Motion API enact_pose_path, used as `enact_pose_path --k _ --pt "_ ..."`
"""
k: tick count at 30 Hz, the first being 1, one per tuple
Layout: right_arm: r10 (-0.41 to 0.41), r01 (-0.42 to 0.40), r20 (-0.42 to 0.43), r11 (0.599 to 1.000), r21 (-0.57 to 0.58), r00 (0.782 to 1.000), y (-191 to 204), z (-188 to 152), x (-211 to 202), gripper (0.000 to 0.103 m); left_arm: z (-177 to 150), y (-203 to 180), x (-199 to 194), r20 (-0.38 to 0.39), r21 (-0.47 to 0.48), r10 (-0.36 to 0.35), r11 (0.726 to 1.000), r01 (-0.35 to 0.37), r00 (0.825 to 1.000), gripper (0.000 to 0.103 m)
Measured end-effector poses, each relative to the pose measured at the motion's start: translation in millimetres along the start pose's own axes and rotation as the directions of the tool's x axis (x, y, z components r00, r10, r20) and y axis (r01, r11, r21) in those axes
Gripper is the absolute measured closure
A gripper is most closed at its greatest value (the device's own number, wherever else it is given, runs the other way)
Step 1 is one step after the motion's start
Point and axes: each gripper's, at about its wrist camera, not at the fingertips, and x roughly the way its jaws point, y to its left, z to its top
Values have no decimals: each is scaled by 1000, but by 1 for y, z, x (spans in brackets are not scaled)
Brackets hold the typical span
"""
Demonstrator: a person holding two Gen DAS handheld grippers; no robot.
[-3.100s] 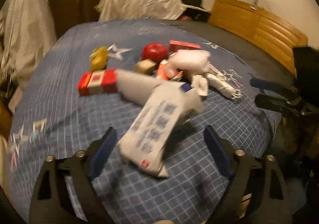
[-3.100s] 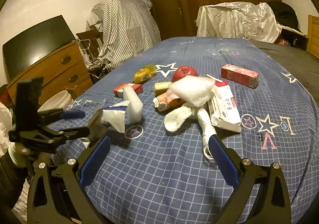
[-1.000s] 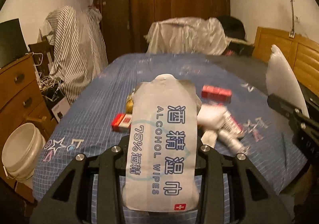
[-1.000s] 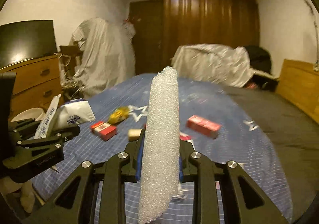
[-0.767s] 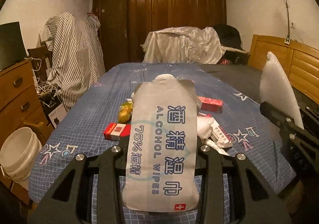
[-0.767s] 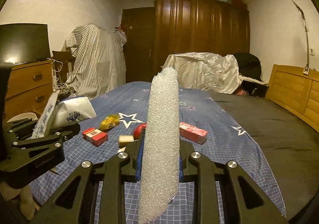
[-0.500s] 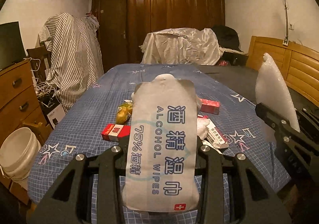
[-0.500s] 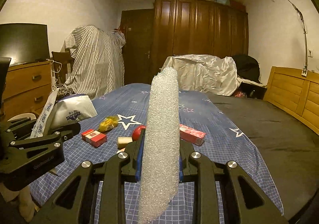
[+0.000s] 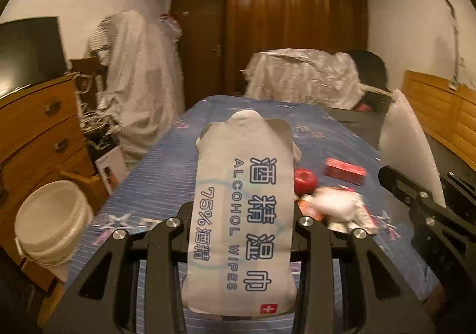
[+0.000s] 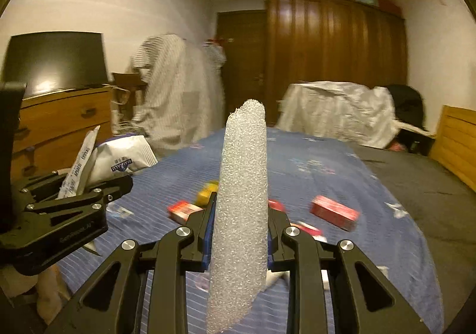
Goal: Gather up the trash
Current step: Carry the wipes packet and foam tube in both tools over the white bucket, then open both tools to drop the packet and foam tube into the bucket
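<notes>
Tongs first: left tongs (image 9: 241,224) pinch the alcohol wipes pack (image 9: 242,215), right tongs (image 10: 239,233) pinch the foam sheet (image 10: 241,215), both lifted off the bed (image 9: 166,173) since seconds ago; beyond, the white bucket (image 9: 50,215) probably awaits them.

Both grippers are matte black with angular, cut-out linkage arms joined by silver round-head screws. The right gripper (image 10: 239,240) has blue pads (image 10: 207,240) inside its fingers. The left gripper (image 9: 242,233) bears faint embossed lettering on its side.
</notes>
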Motion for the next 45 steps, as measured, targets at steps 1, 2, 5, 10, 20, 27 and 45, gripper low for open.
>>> enact_pose_path --k 1,2,5,10,20,27,45 --pt "27 -27 -1 1000 -8 1000 11 7 7 76 2 8 0 -1 -8 15 1000 -15 1000 67" --pt "46 -46 -2 999 -13 999 19 12 11 76 5 24 1 -4 -23 38 999 -38 999 67" --pt "125 -126 -10 991 -45 992 59 33 33 76 10 57 -1 -11 -50 93 994 -94 996 67" --pt "250 -252 -41 964 -78 967 127 63 67 76 18 126 -5 -35 -106 187 976 -190 982 67" --pt "460 -491 -213 862 -125 862 291 118 155 76 28 268 -23 -116 -204 350 908 -367 930 67" --pt "507 -611 -442 782 -124 739 416 141 249 76 22 354 -1 -264 -240 335 885 -398 905 67" --pt "391 -667 -752 740 -86 531 526 62 380 76 -33 444 83 -515 -254 233 878 -407 825 67"
